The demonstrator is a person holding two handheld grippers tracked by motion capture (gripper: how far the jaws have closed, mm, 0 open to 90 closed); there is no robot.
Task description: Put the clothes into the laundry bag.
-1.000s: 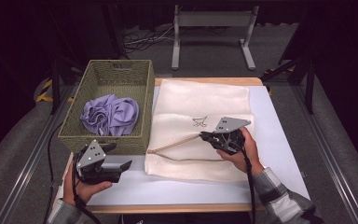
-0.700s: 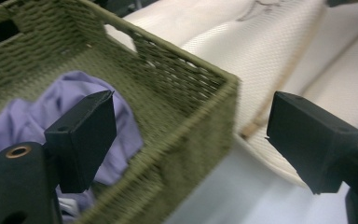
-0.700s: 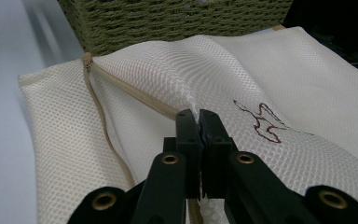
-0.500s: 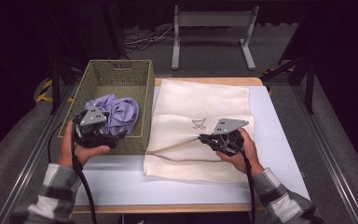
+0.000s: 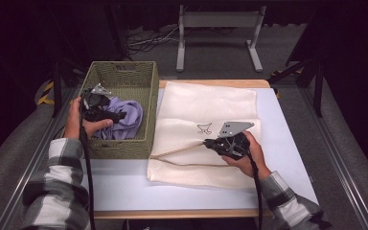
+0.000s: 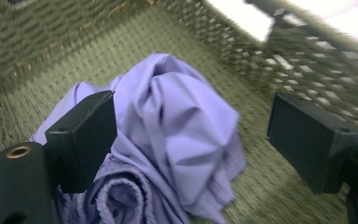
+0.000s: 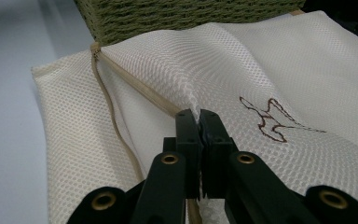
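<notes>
Over the olive-green woven basket (image 5: pixel 124 79) at the table's (image 5: pixel 124 187) left edge, our left gripper (image 5: pixel 106 114) now hangs above the crumpled lavender cloth (image 6: pixel 182 135) — a second ago it sat near the table's front edge, outside the basket. Its jaws stand apart on either side of the cloth; they have just been closing a little, with the fabric between them but no pad pressing on it. Our right gripper (image 7: pixel 198 122) has not moved: its jaws are together, pinching a fold of the cream mesh bag (image 5: pixel 206 103) near its drawstring mouth. We judge the next step is grasping the cloth — then carrying it to the bag.
</notes>
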